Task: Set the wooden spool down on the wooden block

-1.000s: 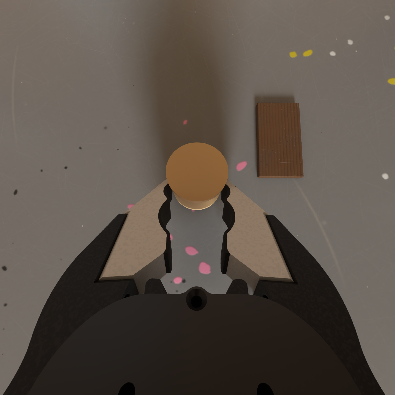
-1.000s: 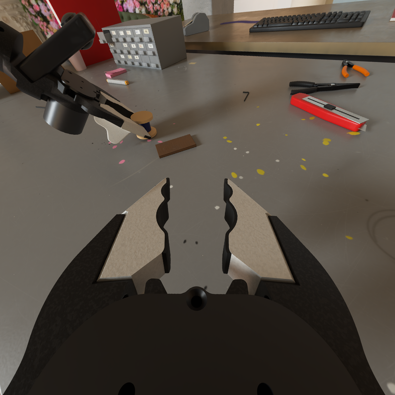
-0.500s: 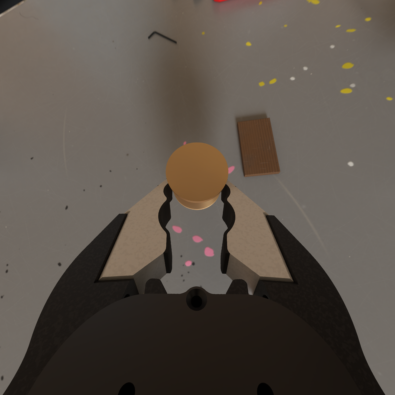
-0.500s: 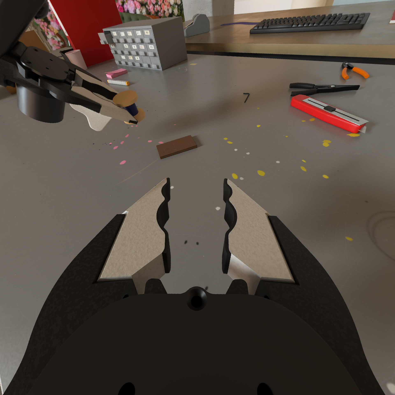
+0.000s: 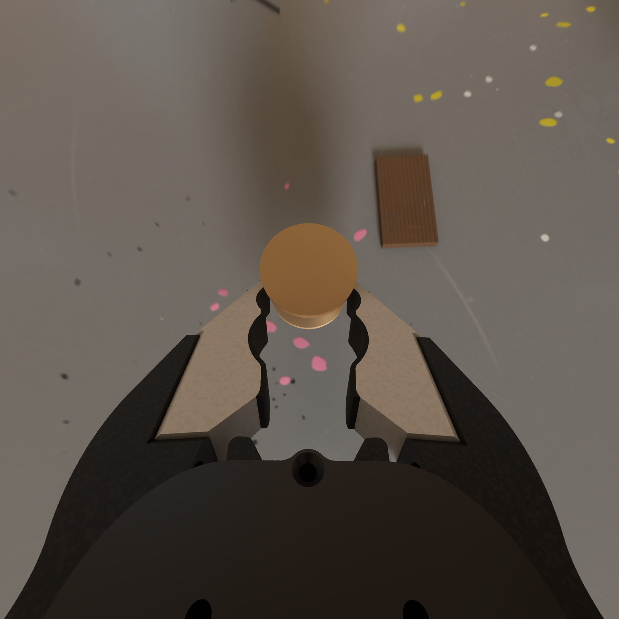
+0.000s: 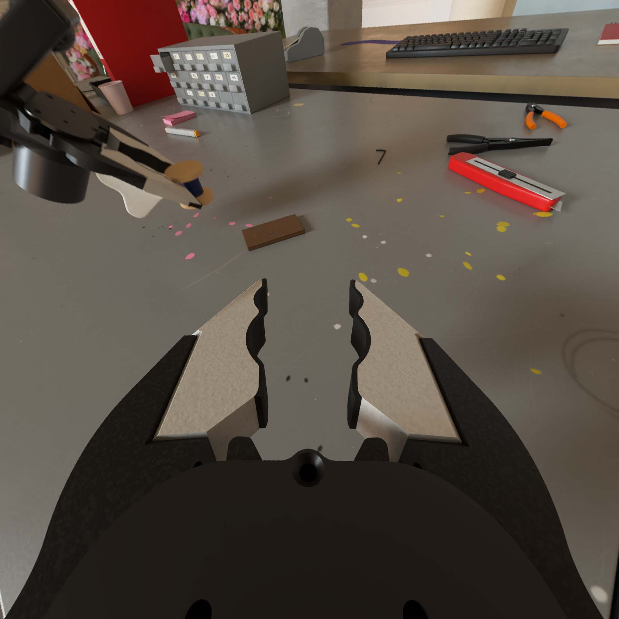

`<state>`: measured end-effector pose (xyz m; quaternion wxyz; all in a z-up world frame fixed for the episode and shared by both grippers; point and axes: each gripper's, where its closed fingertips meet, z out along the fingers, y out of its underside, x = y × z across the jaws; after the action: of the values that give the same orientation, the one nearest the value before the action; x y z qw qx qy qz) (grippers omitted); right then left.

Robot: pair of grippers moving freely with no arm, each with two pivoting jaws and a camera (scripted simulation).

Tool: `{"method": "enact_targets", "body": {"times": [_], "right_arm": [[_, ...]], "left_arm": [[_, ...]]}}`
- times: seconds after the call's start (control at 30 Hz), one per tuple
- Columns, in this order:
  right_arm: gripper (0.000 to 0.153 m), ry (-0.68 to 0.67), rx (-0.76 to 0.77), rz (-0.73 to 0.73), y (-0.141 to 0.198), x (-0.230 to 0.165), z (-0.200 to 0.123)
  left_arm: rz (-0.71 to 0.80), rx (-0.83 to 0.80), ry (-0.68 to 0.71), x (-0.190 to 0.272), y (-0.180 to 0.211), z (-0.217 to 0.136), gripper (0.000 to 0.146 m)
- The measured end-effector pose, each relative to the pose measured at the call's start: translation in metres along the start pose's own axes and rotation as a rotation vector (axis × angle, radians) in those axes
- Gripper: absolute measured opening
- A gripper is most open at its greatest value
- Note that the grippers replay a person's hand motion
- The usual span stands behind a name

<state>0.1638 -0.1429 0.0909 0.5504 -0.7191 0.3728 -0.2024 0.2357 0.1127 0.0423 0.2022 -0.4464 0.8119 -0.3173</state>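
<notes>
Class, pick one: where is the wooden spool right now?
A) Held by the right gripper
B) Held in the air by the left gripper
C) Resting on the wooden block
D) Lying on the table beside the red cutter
B: the left gripper has its fingers shut on the wooden spool, above the table and short of the wooden block.

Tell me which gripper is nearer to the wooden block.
Left, I judge. The left gripper, shut on the wooden spool, hangs above the table just beside the wooden block. The right gripper is open and empty, farther back from the block.
</notes>
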Motion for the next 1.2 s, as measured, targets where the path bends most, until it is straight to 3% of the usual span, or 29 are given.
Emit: {"method": "enact_targets", "body": {"times": [0.1, 0.53, 0.73, 0.87, 1.0, 1.2], "right_arm": [[0.049, -0.008, -0.005, -0.001, 0.001, -0.002, 0.002], [0.049, -0.005, -0.001, -0.012, -0.002, -0.006, -0.001], [0.049, -0.008, -0.001, -0.032, -0.003, -0.013, -0.002], [0.049, -0.01, 0.006, -0.029, -0.005, -0.013, -0.005], [0.048, -0.013, 0.015, -0.026, -0.007, -0.014, -0.008], [0.048, -0.004, 0.029, -0.027, -0.011, -0.012, -0.014]], "left_arm": [[-0.054, -0.033, 0.017, 0.0, 0.014, 0.011, 0.046], [-0.103, -0.037, 0.029, 0.013, 0.005, 0.032, 0.046], [-0.217, -0.006, -0.048, 0.025, 0.02, 0.011, 0.046], [-0.19, 0.047, 0.025, 0.068, 0.014, -0.001, 0.046], [-0.048, 0.052, 0.005, 0.098, -0.012, 0.022, 0.046], [-0.041, 0.044, -0.025, 0.087, -0.044, 0.065, 0.046]]}}
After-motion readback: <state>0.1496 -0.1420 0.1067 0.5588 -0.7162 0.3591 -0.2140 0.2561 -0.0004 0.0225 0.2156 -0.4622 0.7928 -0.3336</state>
